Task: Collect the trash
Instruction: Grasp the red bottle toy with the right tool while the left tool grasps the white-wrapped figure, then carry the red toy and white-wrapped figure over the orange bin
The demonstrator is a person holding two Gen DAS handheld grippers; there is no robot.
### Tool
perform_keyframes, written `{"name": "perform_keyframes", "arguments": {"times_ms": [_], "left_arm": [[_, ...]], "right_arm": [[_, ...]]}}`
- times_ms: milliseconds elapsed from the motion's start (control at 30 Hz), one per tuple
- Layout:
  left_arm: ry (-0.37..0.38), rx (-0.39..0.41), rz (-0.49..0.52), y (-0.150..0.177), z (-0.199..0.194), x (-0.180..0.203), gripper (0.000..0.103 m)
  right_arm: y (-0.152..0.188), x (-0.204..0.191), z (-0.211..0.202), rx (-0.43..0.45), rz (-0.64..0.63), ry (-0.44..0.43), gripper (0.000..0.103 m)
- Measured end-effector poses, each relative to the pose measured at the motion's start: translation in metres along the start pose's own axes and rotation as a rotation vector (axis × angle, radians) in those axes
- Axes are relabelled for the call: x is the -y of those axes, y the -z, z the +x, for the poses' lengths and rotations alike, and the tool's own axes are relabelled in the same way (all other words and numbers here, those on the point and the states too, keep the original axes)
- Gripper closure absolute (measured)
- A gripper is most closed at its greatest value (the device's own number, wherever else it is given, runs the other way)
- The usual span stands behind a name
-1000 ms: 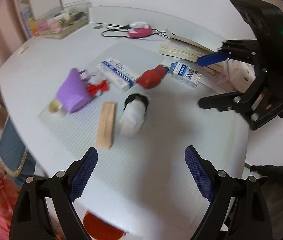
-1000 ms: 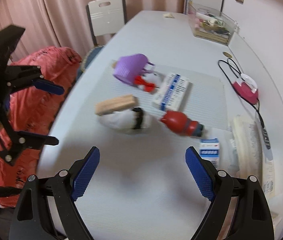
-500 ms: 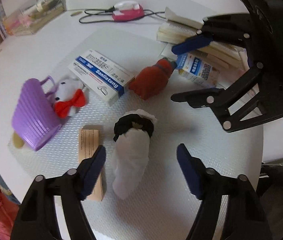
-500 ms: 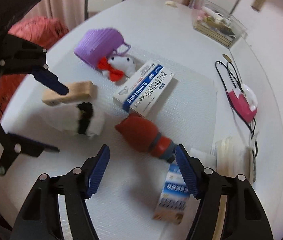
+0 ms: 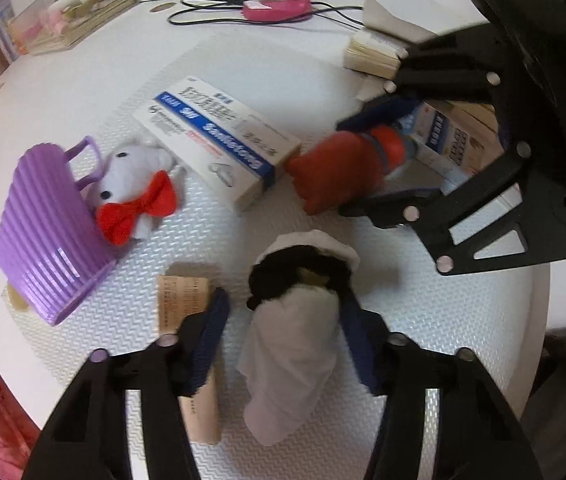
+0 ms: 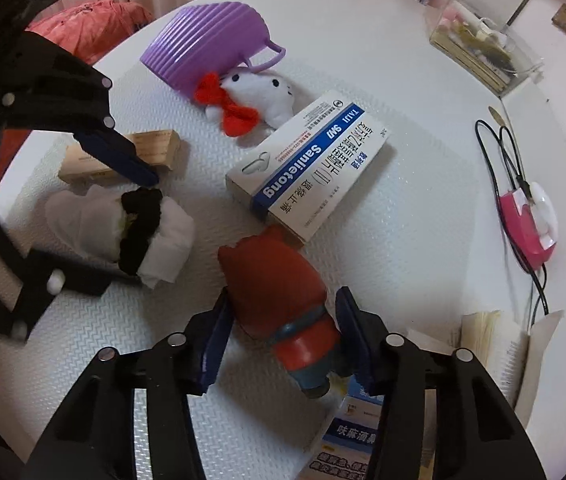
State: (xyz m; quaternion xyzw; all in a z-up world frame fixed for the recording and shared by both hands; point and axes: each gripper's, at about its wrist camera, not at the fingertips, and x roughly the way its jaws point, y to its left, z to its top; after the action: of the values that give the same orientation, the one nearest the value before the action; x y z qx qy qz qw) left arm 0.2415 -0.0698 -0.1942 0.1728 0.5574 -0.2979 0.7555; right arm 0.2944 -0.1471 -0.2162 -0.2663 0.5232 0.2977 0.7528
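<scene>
A white tissue bundle with a black band [image 5: 295, 316] lies on the textured mat; my left gripper [image 5: 283, 320] is open with its jaws on either side of it. The bundle also shows in the right wrist view [image 6: 135, 228]. A red squashed bottle with a blue neck [image 6: 283, 304] lies between the open jaws of my right gripper [image 6: 281, 320]; it shows in the left wrist view too [image 5: 347, 168]. A blue-and-white medicine box [image 6: 311, 168] and a tan carton [image 6: 123, 156] lie nearby.
A purple basket [image 5: 47, 232] and a white plush with a red bow [image 5: 135, 192] lie at the left. A small blue box [image 6: 347, 440], books [image 5: 375, 52], a pink device with cable [image 6: 527, 220], a clear organizer [image 6: 479, 44] and a pink bag [image 6: 91, 24] surround the mat.
Both grippers have moved forward and down: the left one now straddles the tissue bundle, the right one straddles the red bottle. Both jaw gaps have narrowed.
</scene>
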Motion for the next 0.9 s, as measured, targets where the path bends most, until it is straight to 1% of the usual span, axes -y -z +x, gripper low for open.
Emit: {"name": "perform_keyframes", "arguments": {"times_ms": [33, 100, 133, 200, 333, 500, 600, 667, 767, 900], "left_arm": [[0.004, 0.005, -0.010, 0.000, -0.001, -0.002, 0.052], [0.002, 0.009, -0.010, 0.001, -0.002, -0.001, 0.063], [0.000, 0.009, -0.007, 0.001, -0.003, 0.001, 0.064], [-0.010, 0.008, -0.002, 0.002, -0.003, 0.006, 0.065], [0.016, 0.014, -0.024, 0.009, -0.008, 0.009, 0.065], [0.017, 0.026, -0.029, 0.020, -0.027, 0.016, 0.065], [0.011, 0.032, -0.034, 0.022, -0.036, 0.016, 0.065], [0.005, 0.042, -0.041, 0.034, -0.046, 0.024, 0.065], [-0.005, 0.057, -0.058, 0.057, -0.065, 0.034, 0.065], [-0.022, 0.081, -0.074, 0.087, -0.094, 0.046, 0.065]], "right_arm": [[0.001, 0.002, 0.000, 0.003, 0.021, -0.011, 0.055], [0.003, 0.002, -0.001, 0.009, 0.035, -0.012, 0.058], [0.005, 0.002, -0.002, 0.012, 0.039, -0.010, 0.059], [0.006, 0.002, -0.005, 0.019, 0.055, -0.023, 0.059], [0.013, 0.007, -0.018, 0.039, 0.100, -0.069, 0.059], [0.024, -0.006, -0.044, 0.063, 0.108, -0.110, 0.059], [0.032, -0.021, -0.061, 0.074, 0.079, -0.130, 0.059], [0.038, -0.031, -0.073, 0.082, 0.057, -0.138, 0.059], [0.049, -0.047, -0.095, 0.100, 0.035, -0.174, 0.059], [0.061, -0.078, -0.126, 0.122, -0.015, -0.207, 0.059]]}}
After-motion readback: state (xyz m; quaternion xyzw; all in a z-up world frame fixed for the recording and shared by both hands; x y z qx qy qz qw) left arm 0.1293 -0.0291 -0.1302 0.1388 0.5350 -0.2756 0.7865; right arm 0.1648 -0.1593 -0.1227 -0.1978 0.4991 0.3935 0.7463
